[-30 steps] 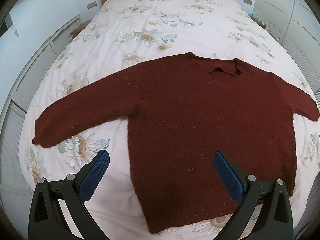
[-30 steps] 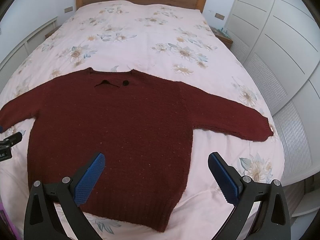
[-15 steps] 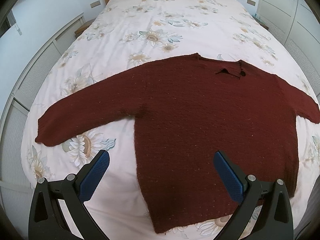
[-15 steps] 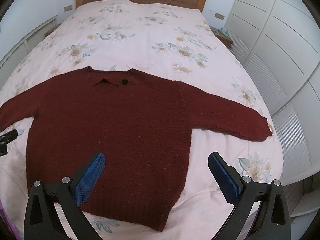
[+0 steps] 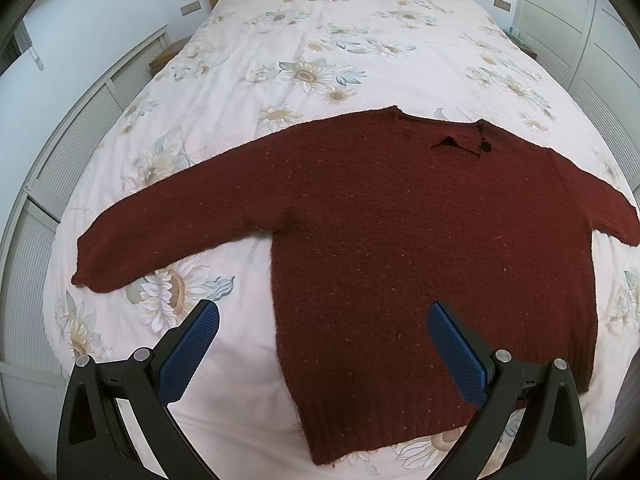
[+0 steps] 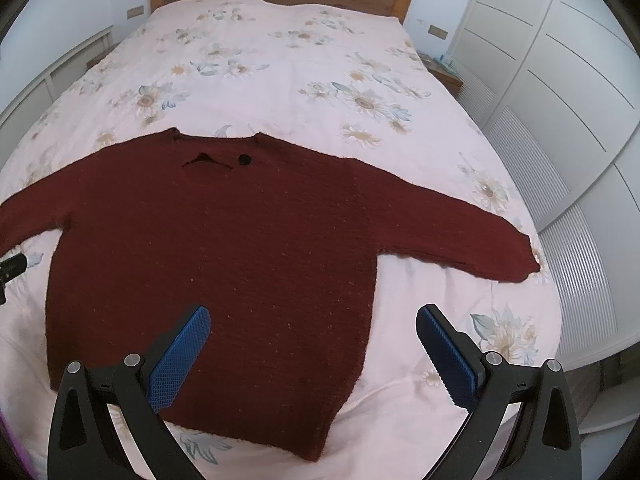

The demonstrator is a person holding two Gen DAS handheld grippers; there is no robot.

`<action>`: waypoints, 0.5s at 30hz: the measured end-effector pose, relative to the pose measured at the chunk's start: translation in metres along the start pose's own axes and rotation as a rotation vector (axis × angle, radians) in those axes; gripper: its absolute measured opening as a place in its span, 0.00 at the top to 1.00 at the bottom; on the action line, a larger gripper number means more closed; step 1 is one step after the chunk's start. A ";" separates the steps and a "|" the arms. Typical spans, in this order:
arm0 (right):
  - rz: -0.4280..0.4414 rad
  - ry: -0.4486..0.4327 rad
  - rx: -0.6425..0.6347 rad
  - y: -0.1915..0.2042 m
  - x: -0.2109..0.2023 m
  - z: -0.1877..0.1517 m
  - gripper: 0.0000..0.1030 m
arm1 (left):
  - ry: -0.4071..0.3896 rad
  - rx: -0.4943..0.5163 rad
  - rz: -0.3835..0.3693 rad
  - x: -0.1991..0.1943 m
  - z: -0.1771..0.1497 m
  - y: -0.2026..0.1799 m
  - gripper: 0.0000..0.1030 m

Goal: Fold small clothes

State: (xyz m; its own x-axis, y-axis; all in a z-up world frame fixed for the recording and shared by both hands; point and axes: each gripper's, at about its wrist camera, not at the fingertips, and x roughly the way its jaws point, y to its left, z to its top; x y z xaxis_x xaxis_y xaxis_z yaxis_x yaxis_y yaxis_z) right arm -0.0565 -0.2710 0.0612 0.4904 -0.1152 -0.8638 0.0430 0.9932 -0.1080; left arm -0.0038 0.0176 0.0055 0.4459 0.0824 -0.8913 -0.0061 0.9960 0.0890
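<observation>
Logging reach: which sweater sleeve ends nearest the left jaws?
The left sleeve: its cuff lies just beyond the left gripper; the right sleeve stretches toward the wardrobe side.

My left gripper point(image 5: 322, 336) sits low at the bottom of its own view with its jaws spread wide, the blue pads point(image 5: 188, 354) angled outward and nothing between them. My right gripper point(image 6: 312, 340) is in the same pose, jaws wide apart, blue pads point(image 6: 446, 360) empty. In the right view, a black tip of the left gripper shows at the far left edge.
</observation>
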 end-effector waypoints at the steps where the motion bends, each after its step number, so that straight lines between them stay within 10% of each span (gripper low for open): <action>1: -0.001 0.000 -0.001 0.000 0.000 0.000 0.00 | 0.001 0.000 -0.001 0.000 0.000 0.000 0.01; 15: -0.001 0.008 -0.012 0.002 0.001 -0.003 0.00 | 0.005 0.007 -0.001 -0.001 -0.001 -0.001 0.01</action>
State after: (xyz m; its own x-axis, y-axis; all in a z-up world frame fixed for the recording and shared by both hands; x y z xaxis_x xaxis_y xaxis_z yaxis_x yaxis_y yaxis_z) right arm -0.0584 -0.2694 0.0586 0.4836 -0.1165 -0.8675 0.0334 0.9928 -0.1147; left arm -0.0052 0.0167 0.0054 0.4416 0.0818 -0.8935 0.0005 0.9958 0.0914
